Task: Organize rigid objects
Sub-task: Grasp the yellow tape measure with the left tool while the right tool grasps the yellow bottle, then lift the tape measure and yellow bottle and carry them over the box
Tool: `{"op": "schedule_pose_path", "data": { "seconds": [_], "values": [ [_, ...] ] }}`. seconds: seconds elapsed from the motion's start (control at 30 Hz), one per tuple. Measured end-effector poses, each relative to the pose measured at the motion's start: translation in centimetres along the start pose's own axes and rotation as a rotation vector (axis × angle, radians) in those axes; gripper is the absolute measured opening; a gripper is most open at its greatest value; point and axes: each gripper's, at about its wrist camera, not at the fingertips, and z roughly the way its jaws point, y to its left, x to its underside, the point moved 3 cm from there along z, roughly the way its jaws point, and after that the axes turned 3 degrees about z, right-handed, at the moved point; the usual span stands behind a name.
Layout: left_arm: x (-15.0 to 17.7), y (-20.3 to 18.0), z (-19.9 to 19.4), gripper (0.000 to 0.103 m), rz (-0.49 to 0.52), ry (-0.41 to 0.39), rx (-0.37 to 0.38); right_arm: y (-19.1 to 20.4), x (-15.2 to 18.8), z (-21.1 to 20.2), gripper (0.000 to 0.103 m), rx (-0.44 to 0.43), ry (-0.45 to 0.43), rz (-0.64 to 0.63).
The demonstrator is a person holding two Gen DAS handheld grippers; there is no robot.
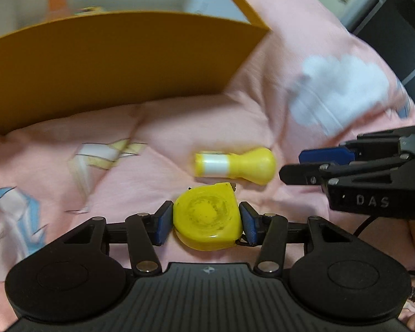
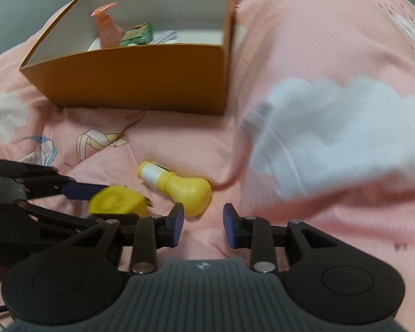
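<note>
A yellow tape measure [image 1: 207, 218] sits between the blue pads of my left gripper [image 1: 207, 222], which is shut on it just above the pink bedspread. The right wrist view shows the same tape measure [image 2: 116, 200] in the left gripper [image 2: 96, 196] at the lower left. A yellow bottle [image 1: 235, 166] with a white band lies on its side just beyond. My right gripper [image 2: 203, 224] stands open with nothing between its pads, and the yellow bottle [image 2: 179, 188] lies just ahead and left of its left pad. The right gripper [image 1: 304, 166] reaches in from the right.
An orange cardboard box [image 2: 138, 77] with white inner walls stands behind the objects. It holds a pink pump bottle [image 2: 106, 30], a green pack [image 2: 137, 36] and some white items. The orange box [image 1: 110, 69] looms close in the left wrist view. The pink bedspread [image 2: 332, 41] is rumpled.
</note>
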Motion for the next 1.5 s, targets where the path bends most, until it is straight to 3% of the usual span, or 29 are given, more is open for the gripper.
{"op": "schedule_pose_path", "data": {
  "seconds": [0.13, 0.2, 0.27, 0.47, 0.67, 0.73, 0.93, 1.23, 1.5],
  "values": [
    [-0.3, 1.3, -1.1, 0.058, -0.051, -0.039, -0.026, 1.7, -1.3, 0.8, 0.033, 0.004, 0.026, -0.103],
    [-0.5, 2.2, -1.5, 0.058, -0.074, -0.048, -0.031, 2.8, -1.8, 1.2, 0.043, 0.015, 0.037, -0.180],
    [-0.7, 3.4, -1.7, 0.058, -0.097, -0.053, -0.031, 3.8, -2.3, 1.8, 0.045, 0.024, 0.055, -0.256],
    [-0.5, 4.3, -1.0, 0.058, -0.132, -0.049, -0.024, 5.8, -3.0, 4.3, 0.045, 0.061, 0.116, -0.426],
    [-0.4, 4.7, -0.6, 0.058, -0.152, -0.046, -0.014, 6.8, -2.9, 6.8, 0.043, 0.077, 0.178, -0.492],
    [-0.4, 4.7, -0.6, 0.058, -0.157, -0.046, -0.009, 6.8, -3.0, 7.3, 0.042, 0.082, 0.184, -0.496],
    [-0.4, 4.6, -0.7, 0.058, -0.156, -0.053, -0.003, 6.7, -3.1, 6.5, 0.024, 0.072, 0.154, -0.473],
    [-0.6, 4.7, -1.9, 0.058, -0.162, -0.086, 0.019, 5.9, -3.2, 2.3, 0.024, 0.018, 0.057, -0.338],
    [-1.4, 4.0, -4.9, 0.058, -0.159, -0.166, 0.052, 5.7, -4.0, -1.0, 0.024, -0.036, -0.019, -0.263]
  ]
}}
